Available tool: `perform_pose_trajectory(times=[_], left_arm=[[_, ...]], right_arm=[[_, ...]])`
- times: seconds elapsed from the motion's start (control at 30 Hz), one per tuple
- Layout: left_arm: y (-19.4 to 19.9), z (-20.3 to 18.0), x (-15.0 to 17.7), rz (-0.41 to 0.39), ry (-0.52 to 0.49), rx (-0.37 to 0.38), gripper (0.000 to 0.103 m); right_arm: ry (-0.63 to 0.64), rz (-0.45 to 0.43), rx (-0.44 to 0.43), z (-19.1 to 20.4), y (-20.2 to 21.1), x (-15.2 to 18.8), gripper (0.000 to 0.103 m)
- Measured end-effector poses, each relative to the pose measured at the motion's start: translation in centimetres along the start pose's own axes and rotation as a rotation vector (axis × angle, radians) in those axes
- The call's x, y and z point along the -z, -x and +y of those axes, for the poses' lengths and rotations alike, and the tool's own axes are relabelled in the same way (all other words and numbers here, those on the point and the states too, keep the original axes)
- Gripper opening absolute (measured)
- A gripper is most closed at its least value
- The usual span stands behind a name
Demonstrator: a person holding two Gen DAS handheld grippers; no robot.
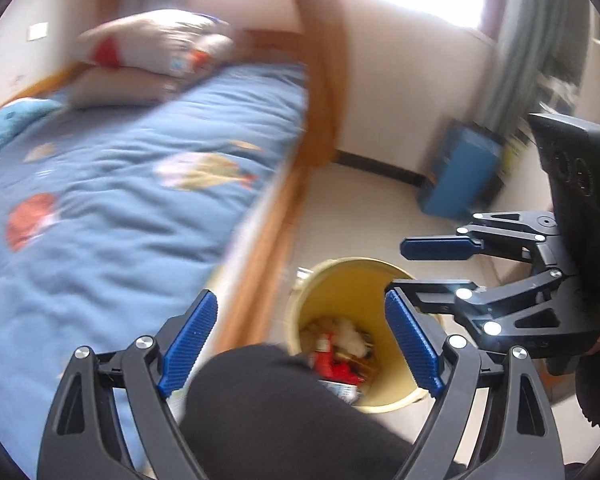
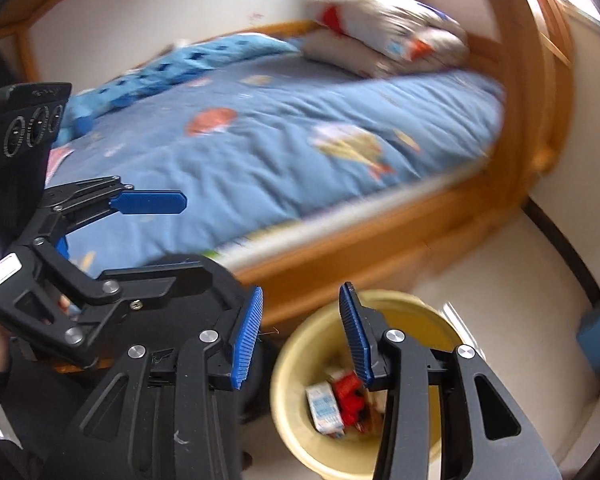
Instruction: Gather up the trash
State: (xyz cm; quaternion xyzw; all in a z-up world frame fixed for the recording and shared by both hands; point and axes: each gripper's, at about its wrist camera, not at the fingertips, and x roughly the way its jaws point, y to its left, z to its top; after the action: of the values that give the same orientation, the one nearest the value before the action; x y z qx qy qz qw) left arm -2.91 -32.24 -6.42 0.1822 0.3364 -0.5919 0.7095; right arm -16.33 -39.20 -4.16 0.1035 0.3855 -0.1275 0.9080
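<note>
Trash sits heaped in the yellow bin [image 2: 296,364], on the floor beside the wooden bed frame [image 2: 452,208], at about 6 o'clock in both wrist views. Going by size: the bed with its blue quilt [image 1: 112,208] fills the 9 to 12 o'clock region, showing no litter that I can make out through the blur. The bin stands upright, mouth tilted slightly toward the cameras. Inside, a red wrapper [image 2: 350,394] and a small white carton [image 2: 324,408] lie jumbled; the carton's long axis runs roughly 11 to 5 o'clock. Left gripper [image 1: 300,344] and right gripper [image 2: 300,336] both hang spread and empty above the bin. I judge the sensible move is scanning slowly for remaining litter
</note>
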Motion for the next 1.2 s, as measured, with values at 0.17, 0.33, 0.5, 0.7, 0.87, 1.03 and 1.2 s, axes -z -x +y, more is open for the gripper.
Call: perform_pose_trajectory(times=[0.17, 0.33, 0.5, 0.7, 0.87, 1.03, 1.2], left_arm=[[6.3, 5.6, 2.3, -0.067, 0.101, -0.208, 0.089], [12.2, 9.8, 5.2, -0.121, 0.223, -0.390, 0.089], [17.2, 12.6, 7.7, -0.182, 0.320, -0.561, 0.099], [21.8, 15.1, 10.3, -0.267, 0.442, -0.741, 0.099], [23.2, 16.9, 12.3, -0.275, 0.524, -0.872, 0.099], [24.5, 17.6, 13.8, -0.293, 0.580, -0.935, 0.099], [25.0, 17.3, 14.3, -0.303, 0.592, -0.991, 0.099]], right_arm=[[0.119, -0.052, -0.106, 6.6, -1.2, -3.8, 0.041], [0.206, -0.084, -0.214, 13.0, -3.1, -6.0, 0.048], [0.246, -0.109, -0.307, 18.8, -5.1, -7.5, 0.057], [0.199, -0.198, -0.343, 22.3, -6.3, -8.4, 0.076], [0.182, -0.273, -0.336, 24.0, -6.7, -8.5, 0.091], [0.184, -0.247, -0.356, 25.0, -7.5, -8.5, 0.094], [0.166, -0.226, -0.364, 25.4, -7.8, -8.2, 0.094]])
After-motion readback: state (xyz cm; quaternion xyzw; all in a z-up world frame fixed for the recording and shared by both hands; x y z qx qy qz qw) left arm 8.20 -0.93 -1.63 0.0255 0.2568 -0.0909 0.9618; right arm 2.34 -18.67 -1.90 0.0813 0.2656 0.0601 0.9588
